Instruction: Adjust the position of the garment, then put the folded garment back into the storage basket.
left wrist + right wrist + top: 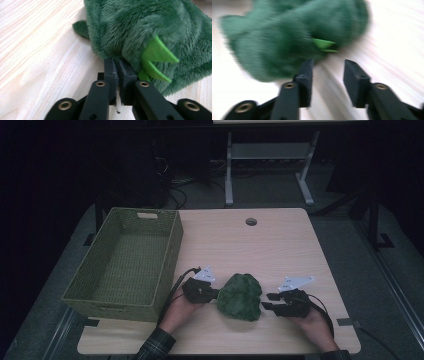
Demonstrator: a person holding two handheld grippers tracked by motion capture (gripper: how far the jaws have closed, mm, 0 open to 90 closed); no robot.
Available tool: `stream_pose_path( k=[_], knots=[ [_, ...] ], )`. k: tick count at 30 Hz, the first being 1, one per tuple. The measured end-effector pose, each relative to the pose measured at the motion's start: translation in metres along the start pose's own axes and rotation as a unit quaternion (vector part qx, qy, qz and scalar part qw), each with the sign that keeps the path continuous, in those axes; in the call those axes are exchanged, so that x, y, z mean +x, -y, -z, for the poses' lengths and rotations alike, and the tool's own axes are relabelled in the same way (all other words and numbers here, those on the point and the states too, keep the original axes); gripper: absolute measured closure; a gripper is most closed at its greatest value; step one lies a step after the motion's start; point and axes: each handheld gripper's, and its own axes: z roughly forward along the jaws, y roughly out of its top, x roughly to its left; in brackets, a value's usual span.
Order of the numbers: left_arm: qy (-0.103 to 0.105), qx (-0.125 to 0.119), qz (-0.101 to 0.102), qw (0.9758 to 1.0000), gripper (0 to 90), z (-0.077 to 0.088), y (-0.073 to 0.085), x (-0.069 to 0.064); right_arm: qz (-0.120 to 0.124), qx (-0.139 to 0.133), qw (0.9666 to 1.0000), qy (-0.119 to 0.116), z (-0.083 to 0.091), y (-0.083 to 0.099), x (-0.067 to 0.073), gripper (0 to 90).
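A dark green plush toy [240,296] with bright green felt spikes lies near the front middle of the wooden table [240,245]. My left gripper [216,293] touches its left side. In the left gripper view the jaws stand pressed together, with the gripper [117,62] pinching the fur at the edge of the plush toy [150,32]. My right gripper [267,301] sits just right of the toy. It is open [328,66], its fingertips a little short of the blurred plush toy [287,42], with bare table between them.
An olive woven basket [170,250] stands on the table's left side, with nothing inside that I can see. A round cable hole [251,221] sits near the far edge. Beyond the table, a white desk frame [229,170] stands on a dark floor.
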Motion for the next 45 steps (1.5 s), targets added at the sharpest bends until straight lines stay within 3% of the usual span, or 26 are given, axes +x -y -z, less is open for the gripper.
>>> stream_pose_path(
  k=[3, 7, 12, 14, 18, 23, 27, 30, 35, 43, 45],
  knots=[
    [-0.004, 0.004, 0.001, 1.0000, 76.7, 0.005, 0.000, 0.001, -0.015, -0.001, 0.9993, 0.036, 0.004, 0.008, -0.009, 41.3],
    [-0.013, 0.011, -0.003, 0.9999, 67.1, 0.015, -0.002, 0.002, -0.035, -0.003, 0.9973, 0.065, 0.007, 0.019, -0.020, 30.8],
    [-0.015, 0.018, -0.006, 0.9997, 53.6, 0.024, -0.007, -0.001, -0.055, -0.005, 0.9930, 0.104, 0.010, 0.027, -0.031, 21.5],
    [-0.018, 0.035, -0.011, 0.9992, 47.3, 0.027, -0.011, -0.004, -0.061, -0.003, 0.9913, 0.116, 0.008, 0.029, -0.036, 18.4],
    [-0.017, 0.039, -0.005, 0.9991, 37.9, 0.035, -0.018, -0.009, -0.064, -0.011, 0.9896, 0.128, 0.007, 0.031, -0.043, 13.5],
    [0.002, 0.038, -0.027, 0.9989, 28.2, 0.045, -0.032, -0.016, -0.064, -0.018, 0.9893, 0.130, 0.006, 0.033, -0.043, 12.6],
    [0.015, 0.042, -0.045, 0.9980, 22.5, 0.041, -0.042, -0.022, -0.064, -0.019, 0.9892, 0.131, 0.006, 0.033, -0.044, 12.6],
    [0.021, 0.057, -0.063, 0.9962, 19.5, 0.032, -0.050, -0.025, -0.065, -0.019, 0.9891, 0.131, 0.006, 0.033, -0.044, 12.6],
    [0.034, 0.091, -0.096, 0.9906, 16.3, 0.013, -0.060, -0.028, -0.065, -0.019, 0.9891, 0.131, 0.006, 0.033, -0.044, 12.6],
    [0.048, 0.125, -0.120, 0.9837, 14.1, -0.014, -0.068, -0.026, -0.068, -0.019, 0.9887, 0.132, 0.006, 0.032, -0.043, 12.6],
    [0.053, 0.136, -0.128, 0.9810, 13.5, -0.021, -0.067, -0.026, -0.068, -0.019, 0.9887, 0.132, 0.006, 0.032, -0.043, 12.6]
  ],
)
